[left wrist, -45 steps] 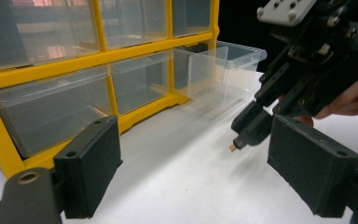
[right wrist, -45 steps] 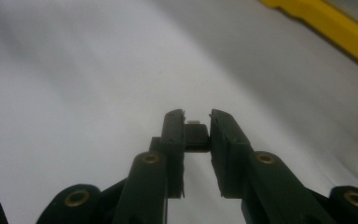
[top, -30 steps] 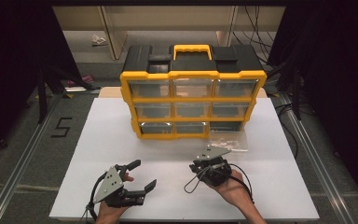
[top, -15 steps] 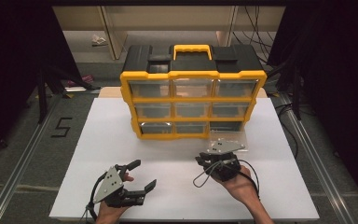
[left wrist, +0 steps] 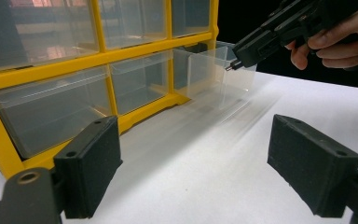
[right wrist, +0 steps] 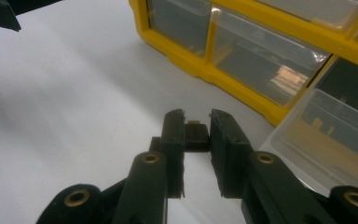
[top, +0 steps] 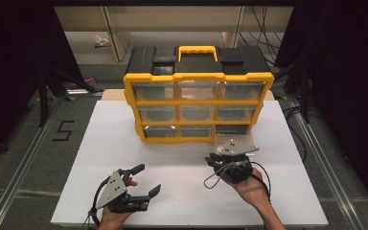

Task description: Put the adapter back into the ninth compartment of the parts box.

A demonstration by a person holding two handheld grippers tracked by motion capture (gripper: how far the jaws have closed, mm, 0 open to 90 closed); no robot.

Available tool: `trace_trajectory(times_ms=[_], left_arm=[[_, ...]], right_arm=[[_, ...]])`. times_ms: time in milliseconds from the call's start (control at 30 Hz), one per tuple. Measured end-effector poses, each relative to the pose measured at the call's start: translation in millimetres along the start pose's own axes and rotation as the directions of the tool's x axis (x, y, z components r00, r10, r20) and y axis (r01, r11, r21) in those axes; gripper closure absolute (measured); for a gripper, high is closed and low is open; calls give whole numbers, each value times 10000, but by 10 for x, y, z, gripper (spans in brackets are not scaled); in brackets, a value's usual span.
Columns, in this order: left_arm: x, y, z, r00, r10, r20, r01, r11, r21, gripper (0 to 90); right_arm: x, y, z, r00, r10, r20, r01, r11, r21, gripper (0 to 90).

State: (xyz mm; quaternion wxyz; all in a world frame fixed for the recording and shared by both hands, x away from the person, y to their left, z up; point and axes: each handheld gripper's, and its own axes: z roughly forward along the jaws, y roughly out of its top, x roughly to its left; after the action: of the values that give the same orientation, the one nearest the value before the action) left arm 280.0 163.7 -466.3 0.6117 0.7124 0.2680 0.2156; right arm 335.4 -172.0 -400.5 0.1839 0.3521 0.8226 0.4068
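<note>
Left tongs (top: 146, 181) released, jaws wide, resting near counter (top: 100, 143) front edge. Right tongs (right wrist: 196, 140) clenched on small dark block (right wrist: 196, 136). Pulled-out clear drawer (right wrist: 328, 140) just beyond right tongs, to their right, long axis running back into bottom-right slot of yellow organizer (top: 199, 103). Right hand nearer.

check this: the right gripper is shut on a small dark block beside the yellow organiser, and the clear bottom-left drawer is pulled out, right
One slip: the pulled-out clear plastic drawer is bottom-right, as the high view shows. The right gripper is indeed shut on a small dark block by the yellow organiser.

We see a white table (top: 100, 158) bearing a yellow drawer cabinet (top: 199, 108), with a clear drawer (top: 235, 140) pulled out onto it.
</note>
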Motion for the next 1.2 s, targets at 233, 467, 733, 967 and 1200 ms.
trace_trajectory(times_ms=[233,467,733,967,1200], left_arm=[[-1,0,-1,10000,1,-8,-1,10000,3,167],[-1,1,-1,10000,1,-10,-1,10000,-5,167],[-2,0,1,10000,-8,-4,8,10000,4,167],[0,0,1,10000,4,4,-4,10000,0,167],[0,-1,2,10000,1,6,-1,10000,5,167]], right_arm=[[-63,5,-48,9998,148,145,-145,9997,-191,762],[-146,-4,-84,9989,315,361,-303,9990,-329,763],[-260,-26,-129,9963,650,564,-621,9968,-503,764],[-294,-20,-169,9948,784,657,-740,9949,-679,764],[-349,-22,-211,9929,923,756,-861,9929,-819,764]])
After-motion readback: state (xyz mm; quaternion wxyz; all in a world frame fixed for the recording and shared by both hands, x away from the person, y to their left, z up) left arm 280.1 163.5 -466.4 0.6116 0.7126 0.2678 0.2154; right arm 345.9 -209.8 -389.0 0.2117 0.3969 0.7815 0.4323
